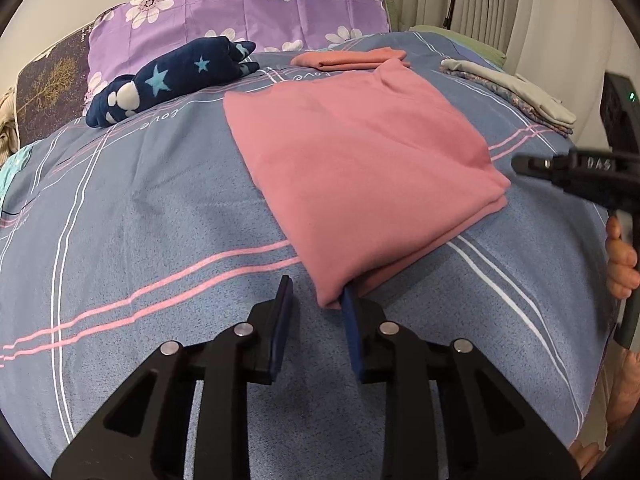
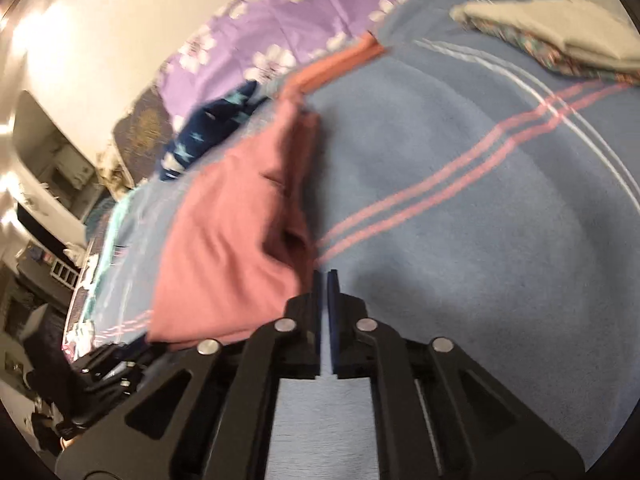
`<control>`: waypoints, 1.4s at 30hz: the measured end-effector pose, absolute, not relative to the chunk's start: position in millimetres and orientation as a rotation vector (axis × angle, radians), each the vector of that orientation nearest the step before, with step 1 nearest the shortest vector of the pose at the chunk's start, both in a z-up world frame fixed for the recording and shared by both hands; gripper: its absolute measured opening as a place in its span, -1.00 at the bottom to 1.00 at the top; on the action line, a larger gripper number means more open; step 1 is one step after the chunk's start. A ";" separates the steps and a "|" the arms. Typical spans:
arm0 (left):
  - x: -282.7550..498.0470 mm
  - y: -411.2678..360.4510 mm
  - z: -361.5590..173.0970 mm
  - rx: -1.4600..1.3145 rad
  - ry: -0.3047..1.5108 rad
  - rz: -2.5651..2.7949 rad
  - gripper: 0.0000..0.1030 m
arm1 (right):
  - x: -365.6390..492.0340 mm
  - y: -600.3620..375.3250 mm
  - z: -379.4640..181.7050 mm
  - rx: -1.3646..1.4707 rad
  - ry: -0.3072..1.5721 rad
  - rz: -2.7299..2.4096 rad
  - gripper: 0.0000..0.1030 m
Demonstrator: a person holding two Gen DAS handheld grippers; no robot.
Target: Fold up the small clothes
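A pink garment [image 1: 356, 152] lies folded into a rough rectangle on the blue striped bedsheet [image 1: 140, 240]. My left gripper [image 1: 318, 292] is open at the garment's near corner, with its right finger tucked under the corner's edge. My right gripper [image 2: 325, 276] is shut and empty, just beside the pink garment's [image 2: 224, 248] right edge. It also shows at the right in the left wrist view [image 1: 520, 164], close to the garment's right corner.
A navy star-patterned bundle [image 1: 168, 80] lies at the back left before a purple floral pillow [image 1: 240, 12]. A folded orange cloth [image 1: 348, 60] sits behind the pink garment. A stack of folded grey and floral clothes [image 1: 512, 92] lies at the back right.
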State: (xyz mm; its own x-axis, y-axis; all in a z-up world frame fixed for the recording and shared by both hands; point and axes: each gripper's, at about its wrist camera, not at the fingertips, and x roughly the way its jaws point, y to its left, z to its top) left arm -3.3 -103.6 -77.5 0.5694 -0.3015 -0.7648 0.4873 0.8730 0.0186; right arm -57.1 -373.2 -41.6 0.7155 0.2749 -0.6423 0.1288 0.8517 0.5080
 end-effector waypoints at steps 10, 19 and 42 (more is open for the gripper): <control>-2.5 -86.6 -75.9 0.163 0.855 -0.450 -0.47 | -43.3 -352.1 -32.5 0.539 0.796 0.171 -0.96; -11.6 -81.2 -53.7 0.116 0.837 -0.521 -0.47 | -38.5 -370.3 -50.8 0.490 0.888 0.037 -0.91; 36.1 -110.1 -47.7 0.152 0.774 -0.558 0.34 | 42.1 -350.5 -9.7 0.297 0.812 0.091 -0.17</control>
State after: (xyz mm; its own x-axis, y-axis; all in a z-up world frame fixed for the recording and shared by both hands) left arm 36.1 -110.1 -47.7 0.5792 -0.4211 -0.6980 0.5299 0.8452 -0.0702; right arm 42.1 -350.5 -9.7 0.6867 0.1933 -0.7007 0.0328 0.9548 0.2954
